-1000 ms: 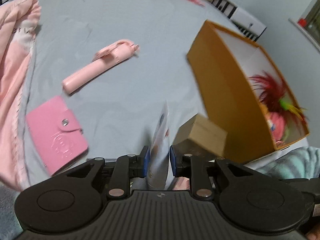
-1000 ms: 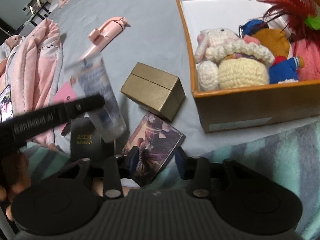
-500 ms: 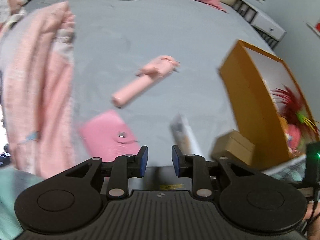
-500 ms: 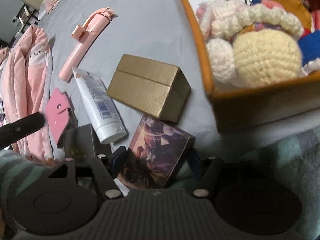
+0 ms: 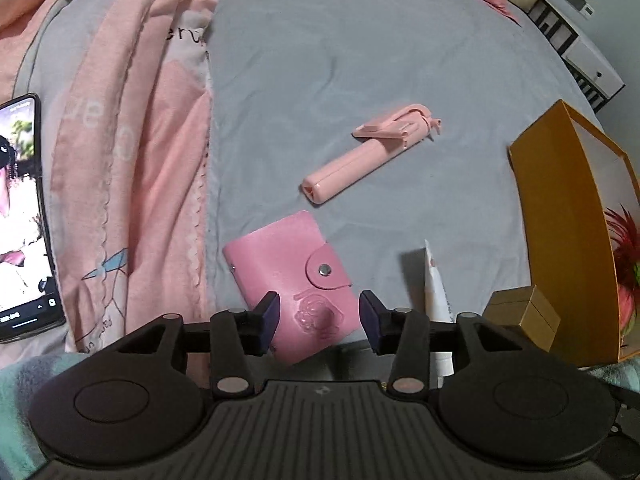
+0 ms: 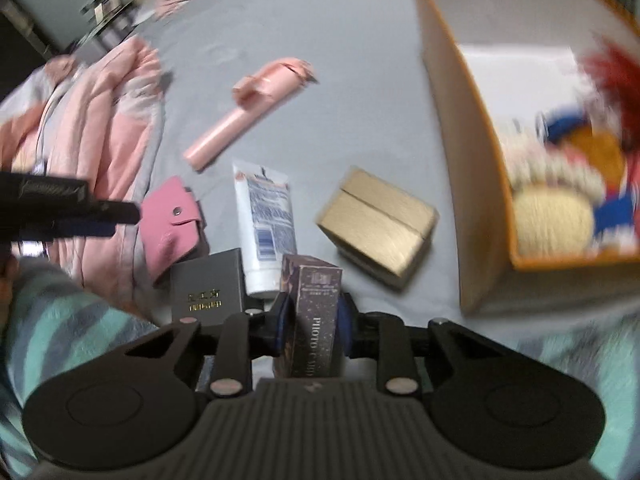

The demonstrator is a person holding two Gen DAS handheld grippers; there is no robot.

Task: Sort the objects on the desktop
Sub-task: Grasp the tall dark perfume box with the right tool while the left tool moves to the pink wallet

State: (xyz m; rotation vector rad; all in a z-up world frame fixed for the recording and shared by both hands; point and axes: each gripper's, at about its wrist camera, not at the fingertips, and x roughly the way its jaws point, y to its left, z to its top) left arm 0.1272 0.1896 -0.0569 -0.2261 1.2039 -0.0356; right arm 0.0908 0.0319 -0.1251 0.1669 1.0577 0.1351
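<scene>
At the far left of the left wrist view a phone (image 5: 24,216) lies with its lit screen cut off by the picture's edge, resting by a pink quilt (image 5: 132,152) whose printed letters are partly lost in the folds. The grey bed sheet (image 5: 340,60) carries the rest. The left claw (image 5: 319,314) hangs above the pink card wallet (image 5: 288,276) with its jaws opening; the wallet shows between the fingers but lies flat on the bed below them and the pads do not press on it, so the claw is released. Its lower corner is hidden behind the claw's body. Further right lies the pink selfie stick (image 5: 368,152), then a white tube (image 5: 436,292) whose cap end is covered by the claw, a gold box (image 5: 524,314) seen only in part, and the orange box (image 5: 568,220), cut off at the right edge.

The right wrist view is blurred. From its left the other claw juts in as a dark bar. A black box (image 6: 208,288) with gold lettering, too small to read, sits beside the tube. The right claw (image 6: 312,320) is closing, clenched on a dark patterned box (image 6: 314,312) held upright, its lower end hidden. In the orange box at right, soft toys (image 6: 560,200) smear together.
</scene>
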